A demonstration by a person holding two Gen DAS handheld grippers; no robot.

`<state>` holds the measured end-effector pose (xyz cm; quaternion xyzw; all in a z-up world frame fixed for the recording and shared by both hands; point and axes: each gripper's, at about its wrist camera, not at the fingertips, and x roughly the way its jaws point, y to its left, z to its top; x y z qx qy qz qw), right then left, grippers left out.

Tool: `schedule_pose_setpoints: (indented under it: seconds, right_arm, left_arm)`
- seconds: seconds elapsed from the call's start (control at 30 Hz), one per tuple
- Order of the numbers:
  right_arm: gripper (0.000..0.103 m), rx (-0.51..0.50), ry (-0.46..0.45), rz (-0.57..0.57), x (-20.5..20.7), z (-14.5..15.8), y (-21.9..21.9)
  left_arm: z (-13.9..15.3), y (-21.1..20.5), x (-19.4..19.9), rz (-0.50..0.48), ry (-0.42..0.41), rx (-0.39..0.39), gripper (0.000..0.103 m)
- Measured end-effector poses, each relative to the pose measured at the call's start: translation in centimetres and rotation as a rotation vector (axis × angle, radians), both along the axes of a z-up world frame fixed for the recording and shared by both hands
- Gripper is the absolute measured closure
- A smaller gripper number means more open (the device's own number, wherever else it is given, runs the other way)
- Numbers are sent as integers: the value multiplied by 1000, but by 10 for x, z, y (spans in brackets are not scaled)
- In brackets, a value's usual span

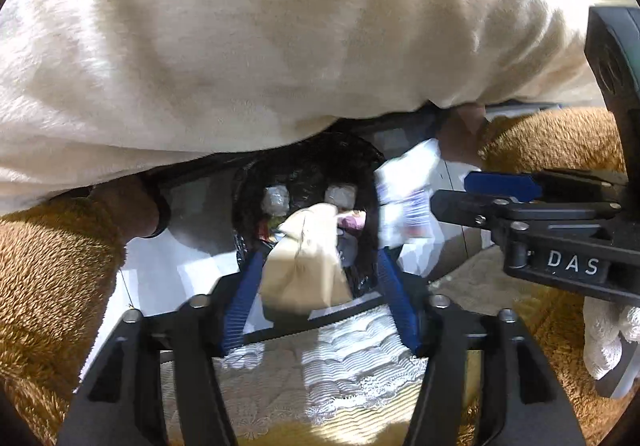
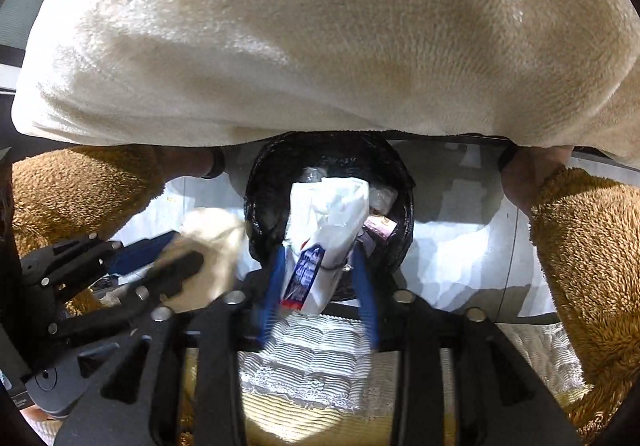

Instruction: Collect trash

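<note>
A round bin lined with a black bag (image 1: 248,190) (image 2: 264,182) stands on the floor below me, holding several scraps. My left gripper (image 1: 316,266) is shut on a crumpled beige paper (image 1: 308,270) and holds it over the bin's near rim; it also shows at the left of the right wrist view (image 2: 212,242). My right gripper (image 2: 320,262) is shut on a white plastic wrapper with blue print (image 2: 324,222) above the bin's mouth. In the left wrist view that wrapper (image 1: 404,198) and the right gripper (image 1: 452,194) sit at the right.
A cream fleece garment (image 1: 280,46) (image 2: 320,38) fills the upper half of both views. Brown fuzzy trouser legs (image 1: 48,286) (image 2: 592,286) flank the bin. A lace-patterned cloth (image 1: 340,358) (image 2: 312,358) lies under the grippers. The floor is pale tile (image 2: 460,266).
</note>
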<state>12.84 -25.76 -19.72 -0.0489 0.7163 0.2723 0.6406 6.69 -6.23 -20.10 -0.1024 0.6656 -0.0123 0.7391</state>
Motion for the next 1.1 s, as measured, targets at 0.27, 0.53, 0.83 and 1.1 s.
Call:
schedule_pose_setpoints:
  seconds: [0.27,0.53,0.83,1.1]
  right_arm:
    - [59,18,-19,-13,2,9,-4]
    - [59,95,-100,-36,-9,33,-11]
    - [52,152,-285,2,-31,76,-13]
    - [48,263,-470,15,-50,130,-30]
  left_arm:
    - [5,-1,-4,-2,-18,4,44]
    - [31,-2,-20,-14,-129,9,44]
    - [66,-5,-37,-19,-279,28,44]
    - [109,1,-52,-1,-442,25,44]
